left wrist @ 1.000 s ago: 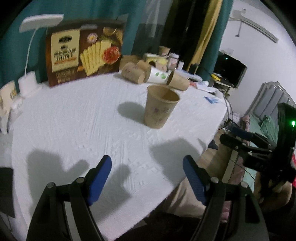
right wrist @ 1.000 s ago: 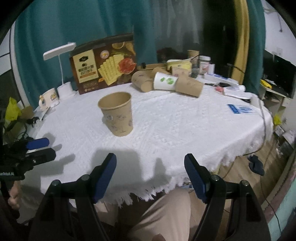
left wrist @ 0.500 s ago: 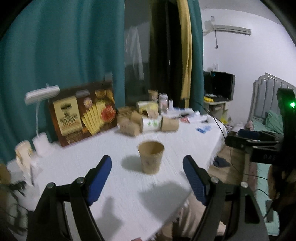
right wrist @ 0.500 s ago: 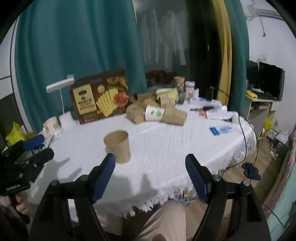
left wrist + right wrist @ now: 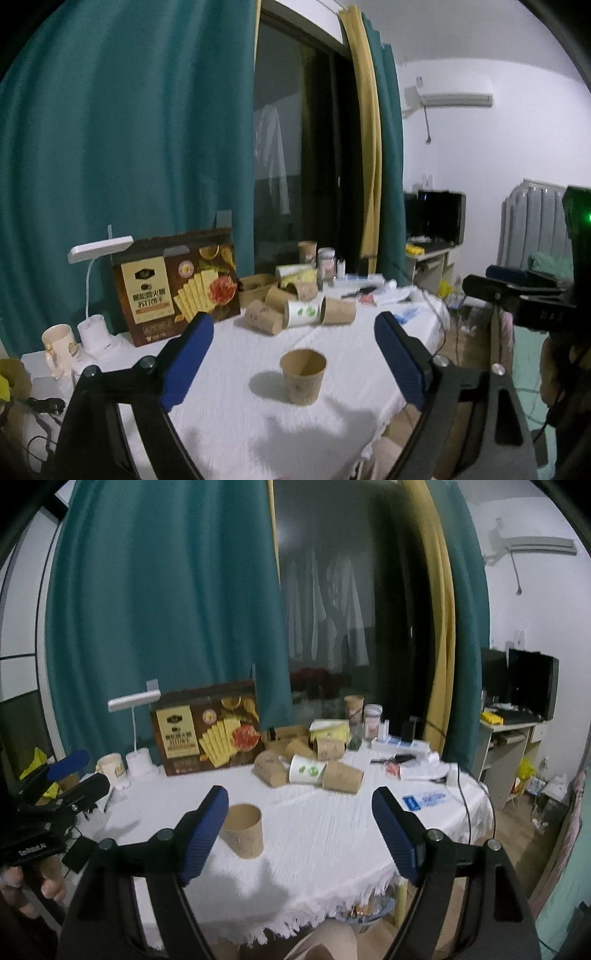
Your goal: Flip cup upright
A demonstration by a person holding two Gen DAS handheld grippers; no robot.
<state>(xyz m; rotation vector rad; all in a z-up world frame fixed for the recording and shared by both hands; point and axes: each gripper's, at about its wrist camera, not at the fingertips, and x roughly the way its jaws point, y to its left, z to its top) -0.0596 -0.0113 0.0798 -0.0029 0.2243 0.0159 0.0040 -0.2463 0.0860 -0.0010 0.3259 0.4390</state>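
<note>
Currently, your left gripper (image 5: 293, 354) is held above the near edge of the counter (image 5: 229, 417), its blue fingers (image 5: 186, 357) spread wide with nothing between the pads. The jaws have just been opening, and the frames show no object inside them; the brown paper cup (image 5: 303, 376) merely appears in the gap, farther off on the white cloth and well apart from both pads.

Check the cup next. It stands on its base with the open rim facing up, casting a shadow to its left. In the right wrist view the same paper cup (image 5: 243, 830) stands upright just behind the left pad in the picture, without contact as far as the view allows. Judge the flip as complete: the cup rests free and stable on the counter.

At the rear of the counter, note the group of paper cups lying on their sides (image 5: 308, 770) in front of the cracker box (image 5: 207, 733). Whether these belong to the task cannot be told from the task sentence; if they do, they remain to be turned.

Finally, your right gripper (image 5: 301, 832) is also clear of the cup, its fingers (image 5: 393, 832) parted and empty. Its jaws have likewise just been opening. Nothing remains on this cup except to withdraw.
</note>
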